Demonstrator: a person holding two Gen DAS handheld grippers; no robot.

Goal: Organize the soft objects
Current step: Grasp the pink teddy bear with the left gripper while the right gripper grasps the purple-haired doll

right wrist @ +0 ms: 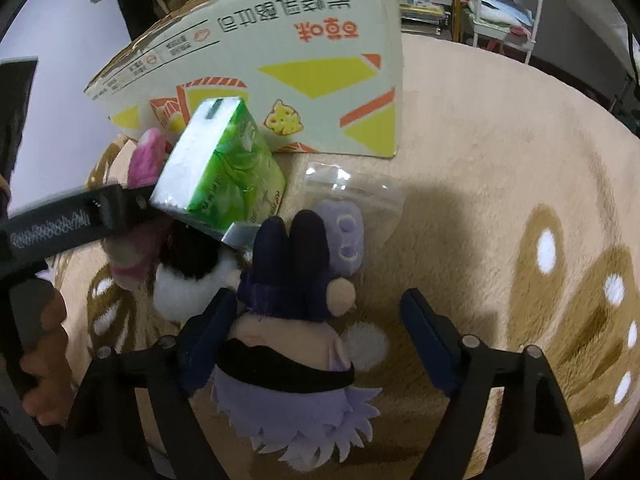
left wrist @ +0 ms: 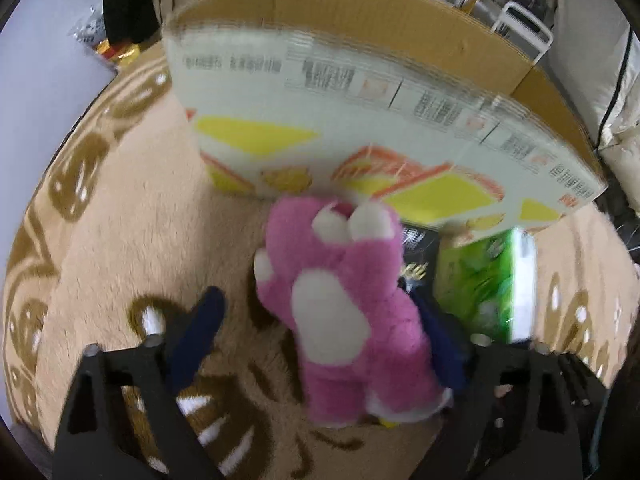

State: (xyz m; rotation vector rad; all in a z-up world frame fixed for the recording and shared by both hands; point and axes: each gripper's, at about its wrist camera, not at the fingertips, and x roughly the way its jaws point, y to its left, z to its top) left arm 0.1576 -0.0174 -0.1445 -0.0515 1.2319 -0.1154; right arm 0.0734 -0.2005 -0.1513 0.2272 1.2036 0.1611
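Observation:
A pink plush (left wrist: 340,312) with white paw pads lies on the carpet between the open fingers of my left gripper (left wrist: 320,344), close to the right finger; it also shows in the right wrist view (right wrist: 146,160). A printed cardboard box (left wrist: 360,80) stands open behind it, also in the right wrist view (right wrist: 304,56). My right gripper (right wrist: 316,336) is open around a doll (right wrist: 288,344) with lavender hair and dark legs, its left finger touching the doll. A green tissue pack (right wrist: 224,172) leans on the pile, also in the left wrist view (left wrist: 484,280).
A black-and-white plush (right wrist: 188,280) lies under the tissue pack. A small lilac plush in a clear bag (right wrist: 346,224) lies by the box. The beige patterned carpet (right wrist: 500,160) spreads to the right. Shelves and a white rack (right wrist: 508,4) stand behind.

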